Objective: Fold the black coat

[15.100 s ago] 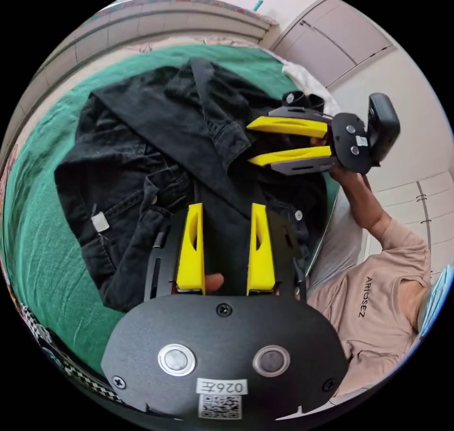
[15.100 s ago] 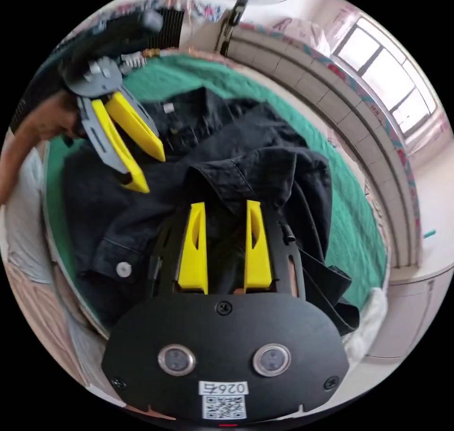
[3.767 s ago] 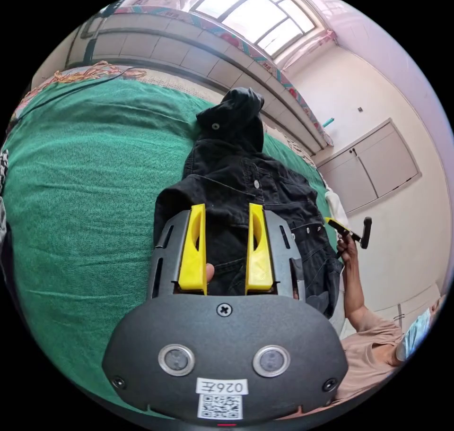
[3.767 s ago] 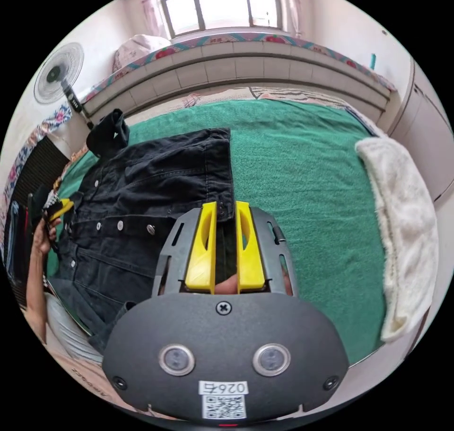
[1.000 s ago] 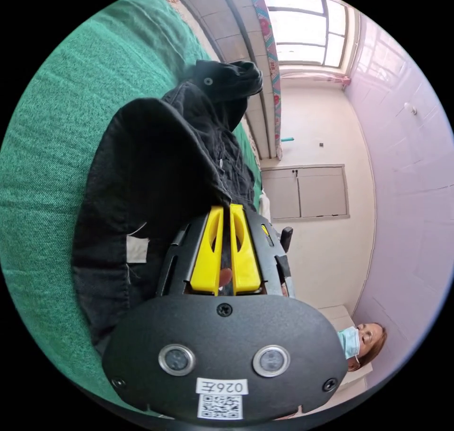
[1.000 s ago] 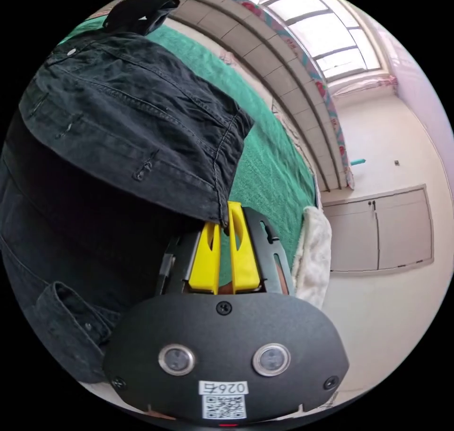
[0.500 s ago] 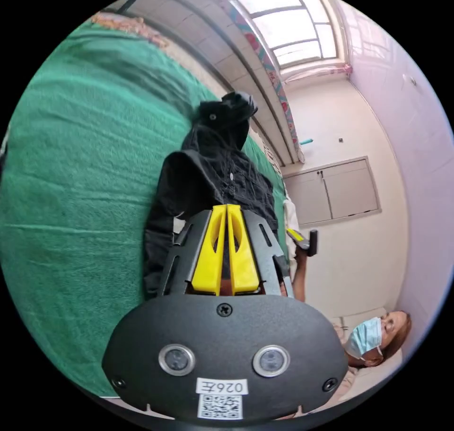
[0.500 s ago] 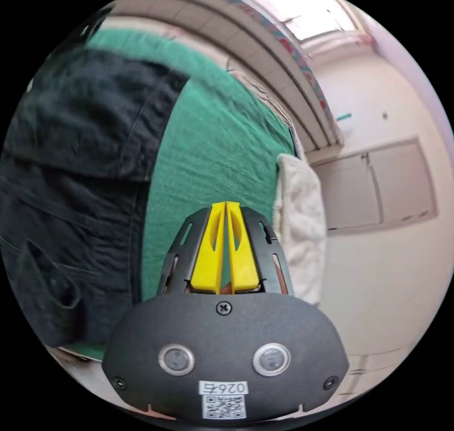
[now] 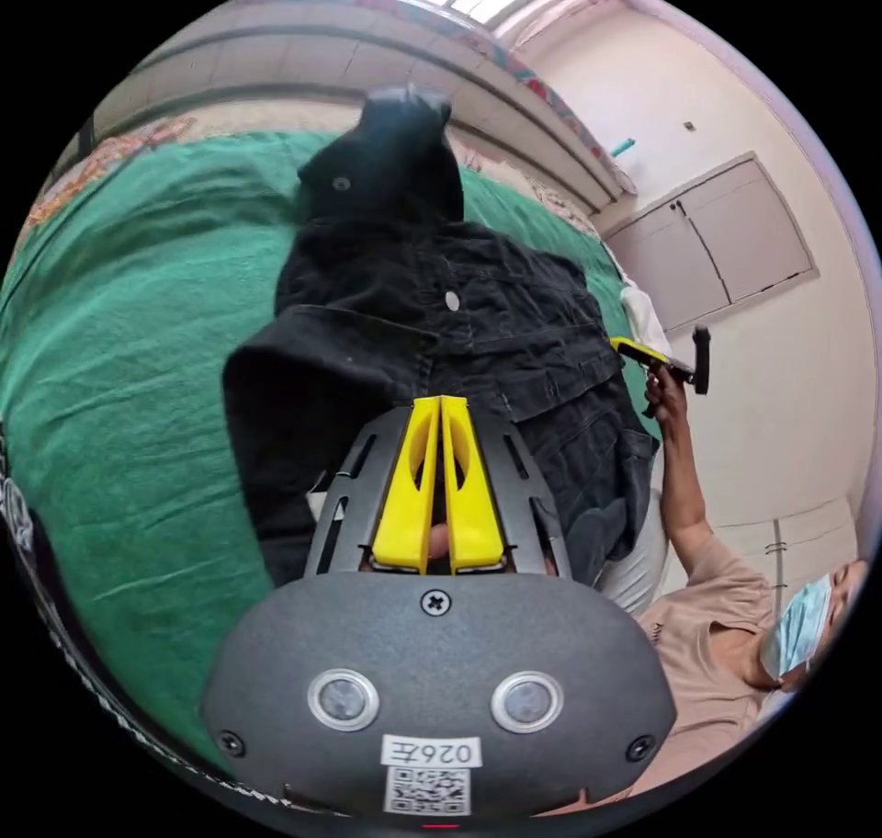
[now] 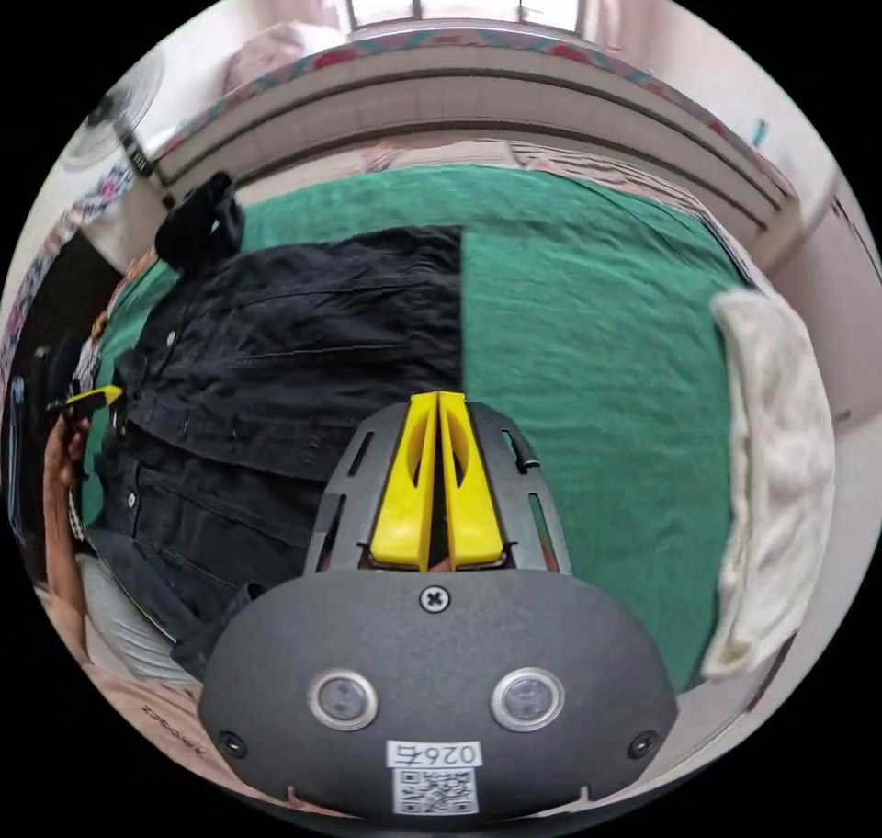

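Note:
The black coat lies on the green bed cover, its near part folded over onto itself. A bunched dark end sticks up at the far side. My left gripper is shut, its tips just over the folded edge, and I see no cloth between the jaws. In the right gripper view the coat lies flat to the left with a straight edge. My right gripper is shut near that edge, holding nothing. The right gripper also shows beyond the coat, in a person's hand.
A white towel lies along the bed's right edge. Green cover lies bare between coat and towel. A tiled ledge and window run behind the bed, with a fan at the left. The person stands beside cupboards.
A second ago both grippers held the coat's edge up off the bed. The edge has been laid over, the right gripper has let go, and both have drawn back.

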Available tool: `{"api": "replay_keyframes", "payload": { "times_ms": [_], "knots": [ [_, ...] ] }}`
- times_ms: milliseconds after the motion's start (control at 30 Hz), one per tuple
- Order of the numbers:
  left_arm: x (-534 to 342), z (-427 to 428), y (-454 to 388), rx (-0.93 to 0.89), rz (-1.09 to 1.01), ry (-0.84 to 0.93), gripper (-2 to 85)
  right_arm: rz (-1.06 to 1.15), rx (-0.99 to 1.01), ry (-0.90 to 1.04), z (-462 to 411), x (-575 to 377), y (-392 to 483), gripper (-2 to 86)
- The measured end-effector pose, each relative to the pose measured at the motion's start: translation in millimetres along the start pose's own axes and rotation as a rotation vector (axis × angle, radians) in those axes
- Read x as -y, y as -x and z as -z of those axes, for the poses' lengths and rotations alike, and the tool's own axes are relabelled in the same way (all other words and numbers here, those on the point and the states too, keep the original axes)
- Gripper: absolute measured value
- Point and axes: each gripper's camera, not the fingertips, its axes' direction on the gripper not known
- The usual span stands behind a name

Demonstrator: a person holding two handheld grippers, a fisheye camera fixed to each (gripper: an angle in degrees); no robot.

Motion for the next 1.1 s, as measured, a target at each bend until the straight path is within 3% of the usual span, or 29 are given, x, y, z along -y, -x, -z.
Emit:
{"api": "replay_keyframes", "payload": {
  "times_ms": [133,233,400,567,800,1100],
  "knots": [
    [-6.1,31.8,-39.2,0.030,-0.076,-0.073,0.3,-0.075,0.226,-0.041,53.8,-14.0,-48.5,-0.9],
    [0.2,14.1,-69.6,0.063,-0.122,-0.009,7.7,-0.034,0.314,-0.070,75.1,-5.2,-26.4,-0.9],
    [21.1,-37.5,-100.4,0.192,-0.101,0.251,11.4,0.109,0.244,-0.099,84.6,37.4,40.5,-0.9],
    [41.4,-52.8,-150.6,0.371,-0.152,0.320,9.3,0.101,0.208,-0.016,68.9,79.6,59.0,-0.9],
    [50.3,-43.7,-221.1,0.484,-0.377,0.355,4.3,-0.025,0.360,-0.045,111.5,106.7,46.9,-0.9],
    [14.6,7.9,-299.5,0.461,-0.755,0.252,3.7,0.069,0.219,-0.124,194.1,105.0,170.0,-0.9]
  ]
}}
